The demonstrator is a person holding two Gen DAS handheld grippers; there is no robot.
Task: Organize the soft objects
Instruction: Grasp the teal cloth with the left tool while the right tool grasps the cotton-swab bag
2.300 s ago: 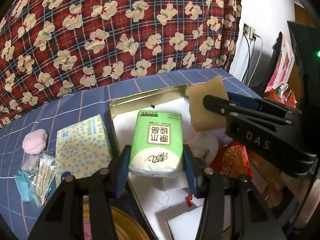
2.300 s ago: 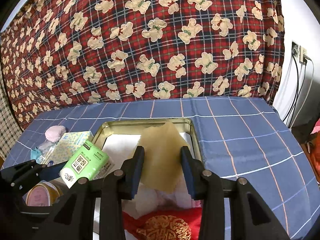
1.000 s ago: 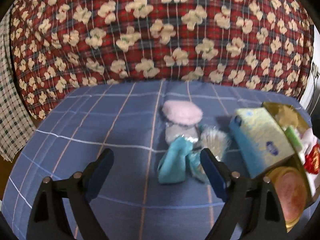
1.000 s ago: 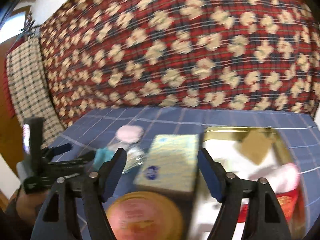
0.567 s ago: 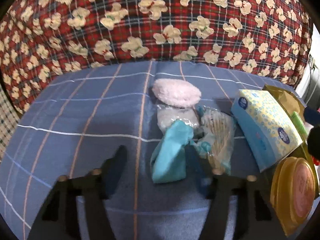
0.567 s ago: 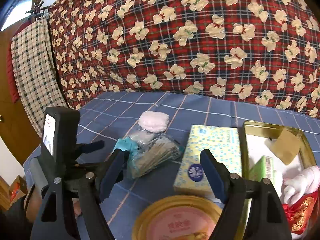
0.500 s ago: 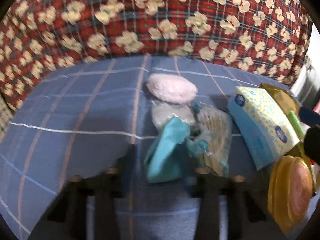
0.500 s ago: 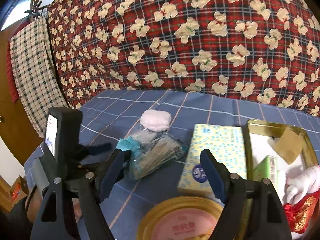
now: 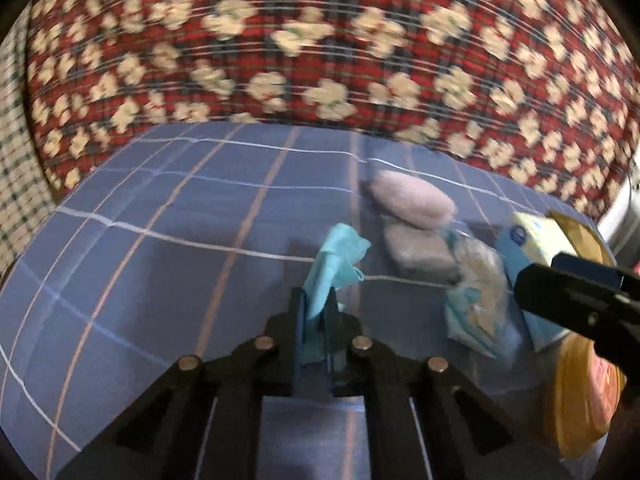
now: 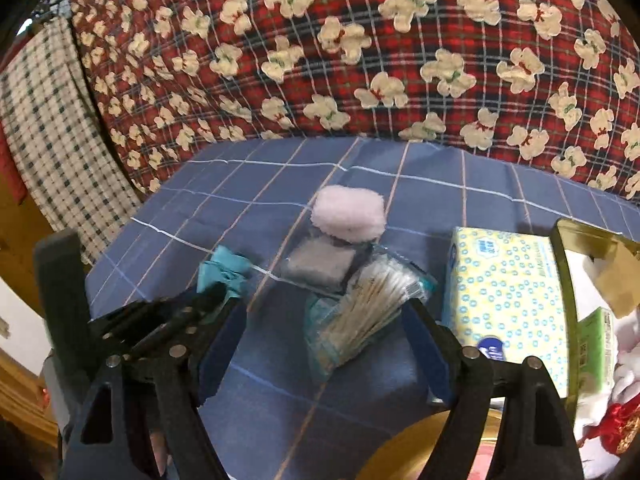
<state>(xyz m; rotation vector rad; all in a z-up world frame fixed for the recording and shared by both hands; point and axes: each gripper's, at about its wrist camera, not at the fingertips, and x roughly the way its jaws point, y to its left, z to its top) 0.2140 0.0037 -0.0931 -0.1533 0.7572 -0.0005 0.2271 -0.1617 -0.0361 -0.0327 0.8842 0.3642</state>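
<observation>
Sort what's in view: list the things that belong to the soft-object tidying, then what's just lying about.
Job:
left gripper shut on teal cloth
right gripper open over cotton swab pack
pink puff
grey pad
tissue box
gold tin

Lying about:
teddy-bear blanket
checked cloth

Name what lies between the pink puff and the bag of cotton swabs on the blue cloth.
A small clear packet of grey-white pads lies there, right under the pink puff and beside the bag of cotton swabs. The right wrist view shows it best.
</observation>
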